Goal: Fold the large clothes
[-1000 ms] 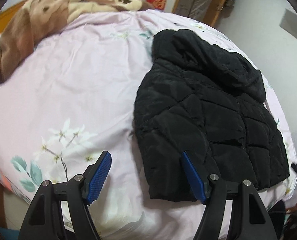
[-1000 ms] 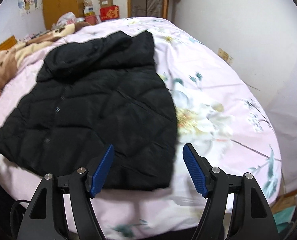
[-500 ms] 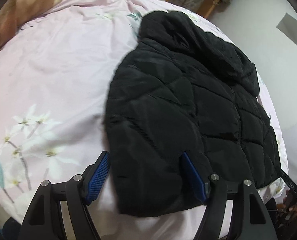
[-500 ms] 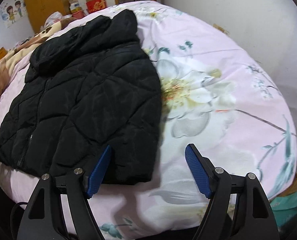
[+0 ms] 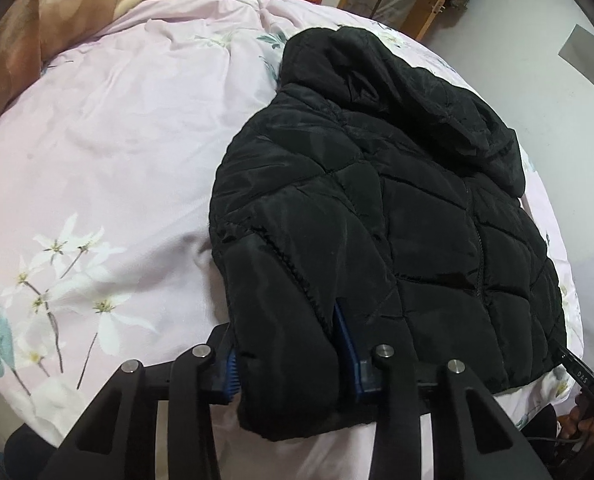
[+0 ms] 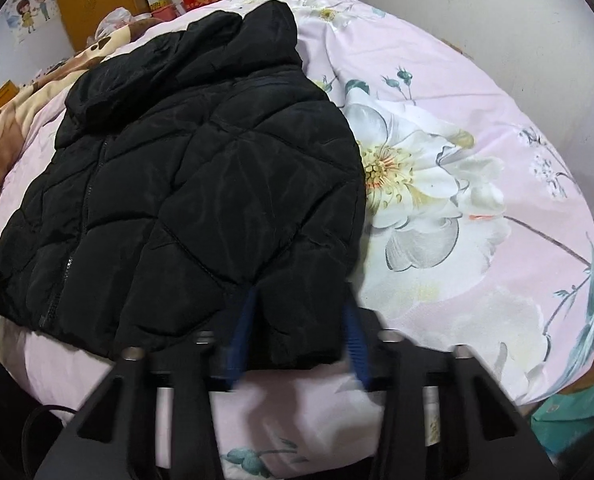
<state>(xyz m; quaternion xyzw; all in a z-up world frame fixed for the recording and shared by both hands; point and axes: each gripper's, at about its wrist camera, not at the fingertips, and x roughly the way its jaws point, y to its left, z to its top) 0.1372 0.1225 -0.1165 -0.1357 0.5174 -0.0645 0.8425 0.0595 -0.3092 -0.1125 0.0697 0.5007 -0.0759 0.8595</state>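
Black jacket [image 5: 377, 220] sleeve cuffs sit between each tool's [image 5: 289, 364] pads.

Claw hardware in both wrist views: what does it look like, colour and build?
Left claw and right claw match: matte black angular linkage arms with silver round pivot bolts, and blue ribbed pads on the fingers. No sleeves or markings are visible on them.

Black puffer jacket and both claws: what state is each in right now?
Black puffer jacket: flat on the bed, zipped, hood up top.
Left claw: closed around one sleeve cuff.
Right claw: closed around the other sleeve cuff; view blurred.
Floral duvet: spread under the jacket.
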